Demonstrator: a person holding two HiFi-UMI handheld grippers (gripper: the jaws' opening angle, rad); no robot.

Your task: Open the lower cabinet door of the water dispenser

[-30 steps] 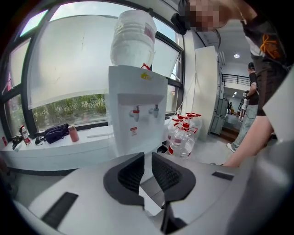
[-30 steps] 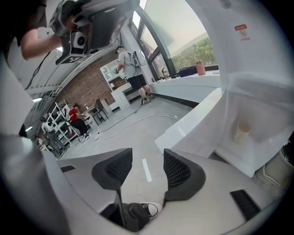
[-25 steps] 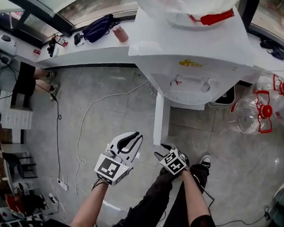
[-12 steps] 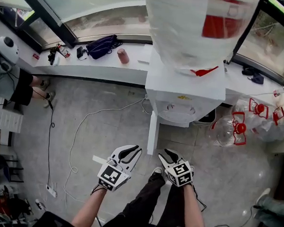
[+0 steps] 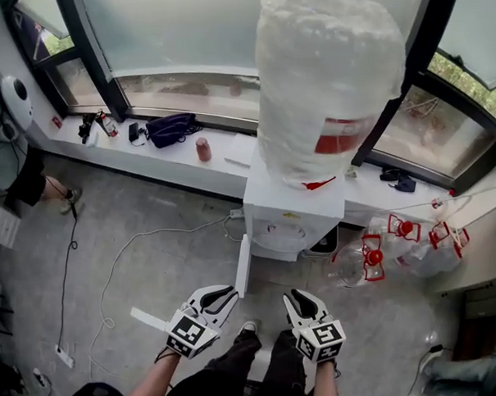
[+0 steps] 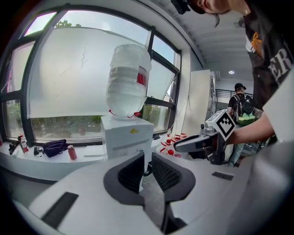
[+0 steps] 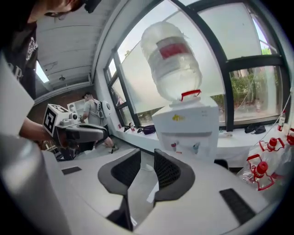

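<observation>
White boxy water dispenser (image 5: 292, 213), its white lower cabinet door (image 5: 243, 267) swung open. Left gripper (image 5: 227, 293) empty, jaws slightly parted; right gripper (image 5: 292, 298) empty, jaws just been closing, not yet together.

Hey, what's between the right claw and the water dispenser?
Only bare grey floor, in the head view; the open cabinet door stands left of that stretch. The right claw has just been closing its jaws, nothing between them.

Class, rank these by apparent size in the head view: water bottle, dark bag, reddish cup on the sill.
Largest: water bottle, though nearest the camera.
Next: dark bag.
Smallest: reddish cup.
</observation>
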